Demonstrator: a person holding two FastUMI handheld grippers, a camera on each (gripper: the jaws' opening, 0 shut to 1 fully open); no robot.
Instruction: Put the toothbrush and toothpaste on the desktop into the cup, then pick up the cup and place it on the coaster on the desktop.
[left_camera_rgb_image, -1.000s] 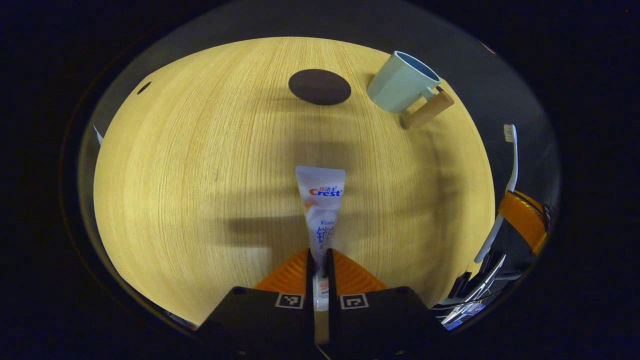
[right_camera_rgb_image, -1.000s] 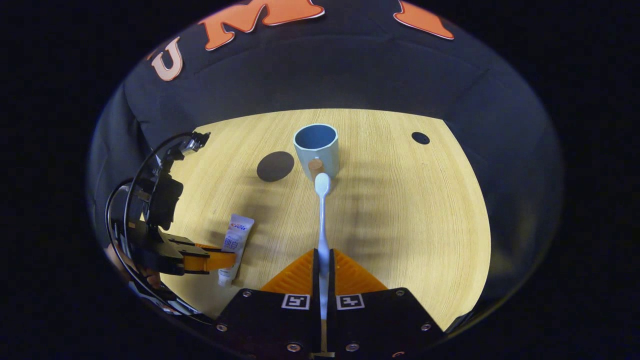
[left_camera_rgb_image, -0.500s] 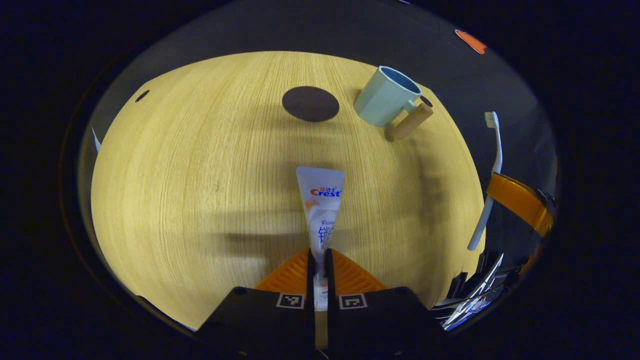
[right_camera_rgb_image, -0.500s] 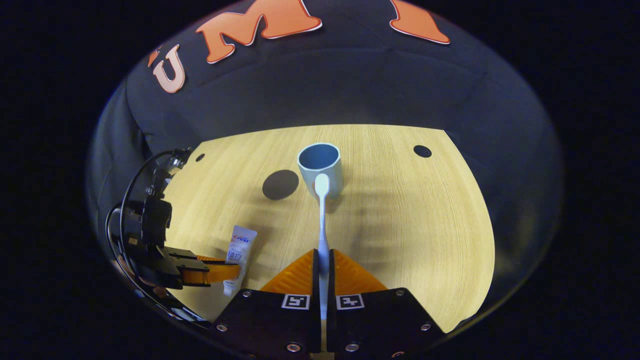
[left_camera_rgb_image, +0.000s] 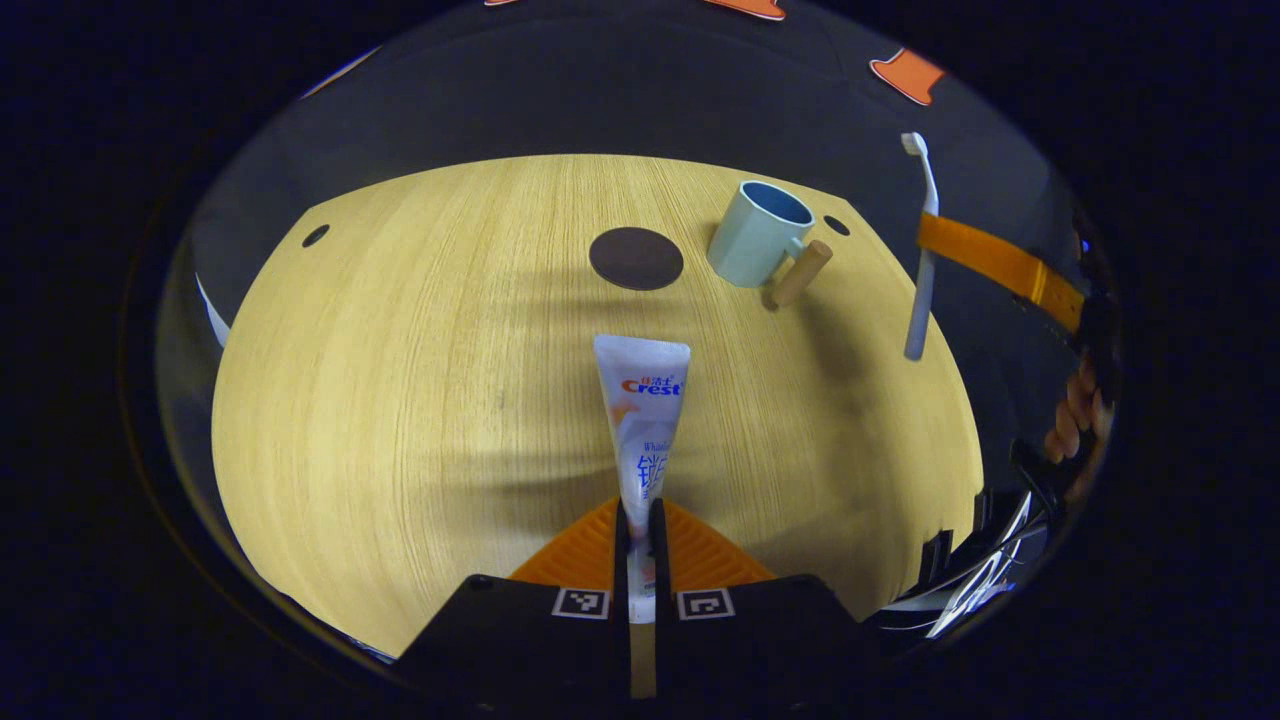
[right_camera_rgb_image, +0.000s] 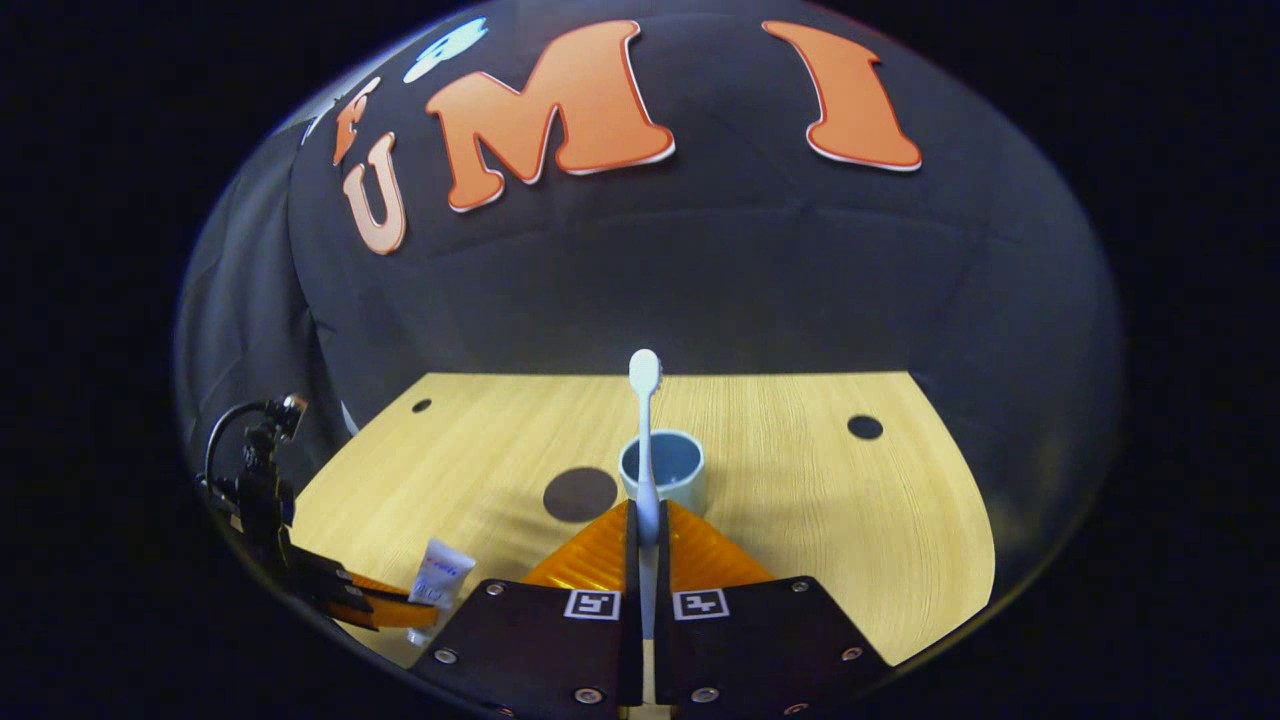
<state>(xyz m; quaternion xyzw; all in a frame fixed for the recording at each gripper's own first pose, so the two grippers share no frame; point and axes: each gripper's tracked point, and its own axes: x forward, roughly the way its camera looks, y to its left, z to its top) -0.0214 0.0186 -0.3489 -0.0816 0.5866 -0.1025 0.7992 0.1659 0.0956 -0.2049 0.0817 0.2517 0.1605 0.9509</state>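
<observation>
wall: black cloth (right_camera_rgb_image: 700, 270) | desk: light wood-grain desktop (left_camera_rgb_image: 400, 380), dark round holes

A: What sort of place is this?

B: A recording booth, a staged set rather than a home; black cloth (right_camera_rgb_image: 700, 280) hangs as the wall right behind a pale wood-grain surface (left_camera_rgb_image: 400, 400).

A: Anything else?

B: Round cable holes (right_camera_rgb_image: 865, 427) pierce the surface, as on an office desk; a cabled rig (right_camera_rgb_image: 255, 480) stands at its edge.
</observation>
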